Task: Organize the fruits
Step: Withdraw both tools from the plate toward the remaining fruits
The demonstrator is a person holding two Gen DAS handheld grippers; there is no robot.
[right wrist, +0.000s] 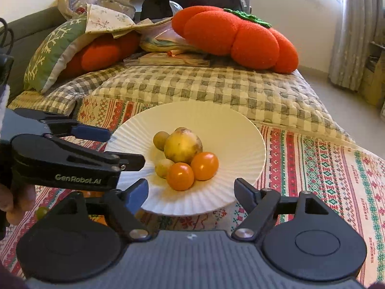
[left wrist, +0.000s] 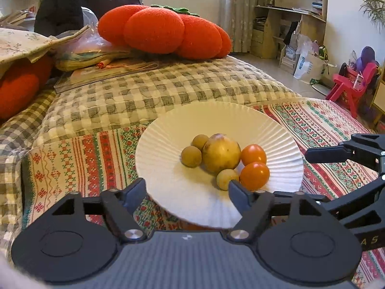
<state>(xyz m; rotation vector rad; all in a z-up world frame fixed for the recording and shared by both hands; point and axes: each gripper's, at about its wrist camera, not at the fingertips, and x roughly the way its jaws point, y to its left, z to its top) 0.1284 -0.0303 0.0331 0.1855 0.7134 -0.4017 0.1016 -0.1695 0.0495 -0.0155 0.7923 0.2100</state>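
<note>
A white fluted plate point(left wrist: 216, 118) lies on a striped patterned cloth point(left wrist: 72, 154). At its centre sit a large yellow fruit point(left wrist: 221, 153), two orange tomatoes point(left wrist: 254, 175) and three small tan round fruits point(left wrist: 191, 156). My left gripper point(left wrist: 187, 189) hangs open over the plate's near rim with nothing between its fingers. In the right wrist view the same plate point(right wrist: 216, 118) and fruit pile point(right wrist: 182, 147) show. My right gripper point(right wrist: 190, 189) is open above the near rim and holds nothing. The left gripper point(right wrist: 126, 147) reaches in from the left. A small green fruit point(right wrist: 41, 212) lies on the cloth.
Behind the plate is a checked quilt point(left wrist: 144, 91) with a big orange pumpkin-shaped cushion point(left wrist: 163, 31) and a stack of books and fabric point(left wrist: 96, 72). A red plastic chair point(left wrist: 349, 89) and wooden shelves point(left wrist: 288, 24) stand far right. A hand point(right wrist: 14, 202) holds the left gripper.
</note>
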